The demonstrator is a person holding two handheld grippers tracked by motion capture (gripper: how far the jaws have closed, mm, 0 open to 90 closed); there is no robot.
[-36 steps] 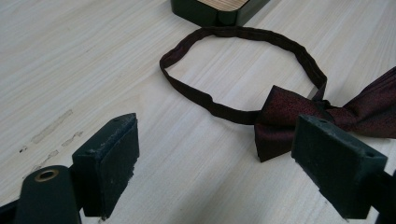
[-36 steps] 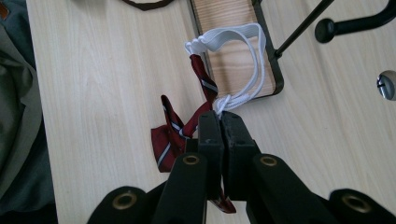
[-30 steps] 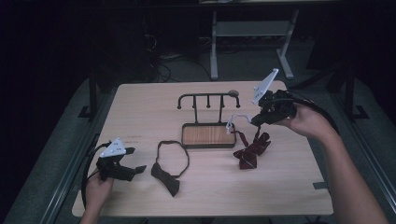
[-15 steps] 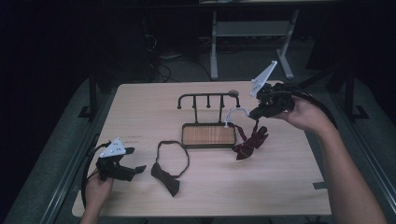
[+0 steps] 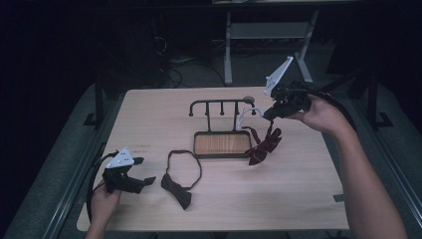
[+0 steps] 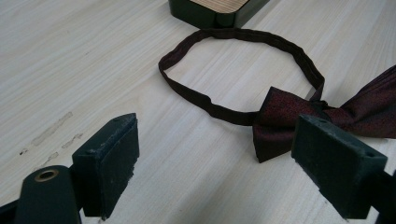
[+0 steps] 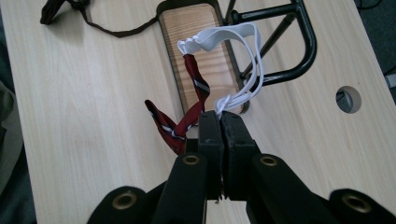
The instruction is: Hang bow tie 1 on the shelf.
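Two bow ties in play. Striped tie [image 5: 263,145] hangs from the right gripper [image 5: 268,113], its red bow dangling just right of the rack's wooden base [image 5: 221,143] with its lower tip at or near the table [image 5: 298,199]; contact cannot be told. Its white elastic [image 7: 233,56] is the part actually held: in the right gripper view the jaws are pressed together on the strap's near end, and the loop runs up and away from the jaws toward the rack [image 5: 221,107].

Key relation: the loop's far end lies at the rack's right-hand end, near the bend of the black bar [image 7: 306,42]. Whether the strap is already around the bar or only lying across it cannot be told. Strap's long axis runs roughly from the jaws to that bar end, so hooking looks like a short carry toward the rack and slightly over its tip. The right hand [image 5: 323,115] is the nearer by far.

Dark tie [image 5: 180,185] lies flat on the table, band [image 6: 243,70] in an open ring pointing toward the base, bow toward the person.

Left gripper [image 5: 144,180] rests low at the table's near left corner, jaws spread wide and holding nothing, bow just ahead of its right jaw.
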